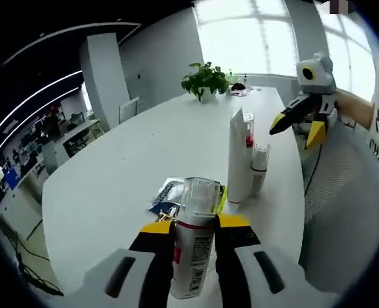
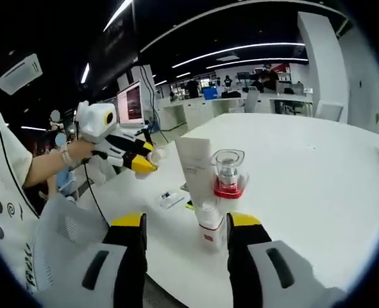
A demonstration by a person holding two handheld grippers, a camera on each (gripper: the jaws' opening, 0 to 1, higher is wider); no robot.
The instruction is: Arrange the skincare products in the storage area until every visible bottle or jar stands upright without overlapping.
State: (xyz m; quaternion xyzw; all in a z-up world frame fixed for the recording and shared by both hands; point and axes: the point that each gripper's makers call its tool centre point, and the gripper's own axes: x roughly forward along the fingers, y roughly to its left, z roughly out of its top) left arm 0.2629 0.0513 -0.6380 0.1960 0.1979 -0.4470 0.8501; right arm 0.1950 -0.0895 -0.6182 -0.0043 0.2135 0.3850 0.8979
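Bottle (image 1: 192, 256) clamped in left gripper (image 1: 195, 232) above desk (image 1: 112, 186) near edge, tube (image 1: 238, 160) and two small bottles already upright alongside, sachets (image 1: 167, 196) flat, right gripper (image 2: 184, 226) apart, empty.

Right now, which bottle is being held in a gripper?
The white bottle with the red band and clear cap, clamped by the left gripper. The tall white tube and the small clear-capped bottle stand free on the table.
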